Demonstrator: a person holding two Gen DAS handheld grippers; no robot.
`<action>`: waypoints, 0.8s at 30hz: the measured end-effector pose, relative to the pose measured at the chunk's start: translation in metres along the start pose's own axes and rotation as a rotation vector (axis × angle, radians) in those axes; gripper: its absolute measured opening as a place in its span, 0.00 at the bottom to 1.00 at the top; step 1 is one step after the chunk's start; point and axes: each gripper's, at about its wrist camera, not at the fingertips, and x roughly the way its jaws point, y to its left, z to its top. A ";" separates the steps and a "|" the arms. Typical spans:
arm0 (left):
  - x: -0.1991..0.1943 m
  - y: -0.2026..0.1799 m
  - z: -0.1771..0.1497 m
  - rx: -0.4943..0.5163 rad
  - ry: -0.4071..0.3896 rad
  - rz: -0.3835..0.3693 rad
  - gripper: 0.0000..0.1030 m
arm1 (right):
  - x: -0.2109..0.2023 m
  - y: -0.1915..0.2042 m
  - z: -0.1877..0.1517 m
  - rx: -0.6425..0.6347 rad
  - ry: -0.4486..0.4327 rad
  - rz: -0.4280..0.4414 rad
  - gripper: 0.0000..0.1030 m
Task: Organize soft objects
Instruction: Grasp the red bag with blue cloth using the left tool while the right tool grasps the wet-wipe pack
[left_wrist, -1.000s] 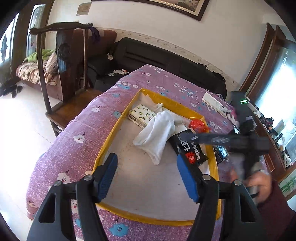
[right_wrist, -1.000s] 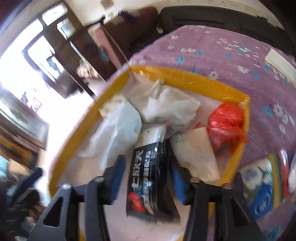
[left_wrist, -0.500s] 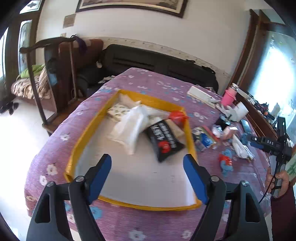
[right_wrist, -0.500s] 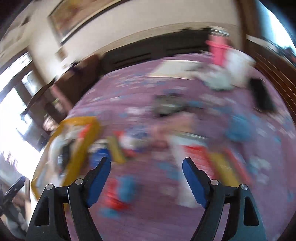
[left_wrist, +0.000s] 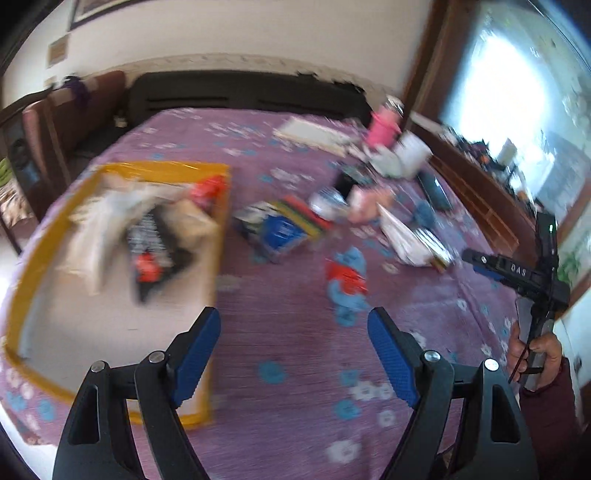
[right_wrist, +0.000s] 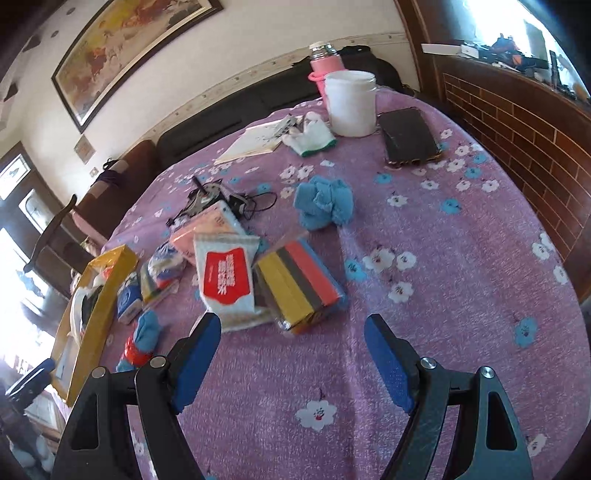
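My left hand-held gripper (left_wrist: 293, 354) hung released over the purple flowered tabletop (left_wrist: 295, 406), nothing between its blue pads. At the left lay the yellow-rimmed tray (left_wrist: 218, 236) with a black packet (left_wrist: 155, 247) and pale bags inside, though that view was smeared. Just right of the tray sat a blue pack (left_wrist: 277, 230), and nearer me a small blue and red soft toy (left_wrist: 347, 280). My right hand-held gripper (right_wrist: 291, 358) was also released and empty. Just beyond it lay a white tissue pack with a red label (right_wrist: 225, 280) touching a pack of coloured sponges (right_wrist: 299, 284). Farther off sat a blue cloth bundle (right_wrist: 323, 201), then a white glove (right_wrist: 310, 134), a white jar (right_wrist: 351, 103) and a dark phone (right_wrist: 408, 136).
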 end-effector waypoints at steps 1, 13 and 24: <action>0.010 -0.009 0.001 0.017 0.021 -0.007 0.79 | 0.002 0.001 -0.001 -0.006 0.002 0.004 0.81; 0.109 -0.044 0.018 0.041 0.144 0.001 0.79 | 0.012 -0.003 -0.001 -0.008 0.002 0.021 0.82; 0.135 -0.047 0.027 0.067 0.121 -0.033 0.85 | 0.050 0.065 0.023 -0.199 0.083 0.018 0.82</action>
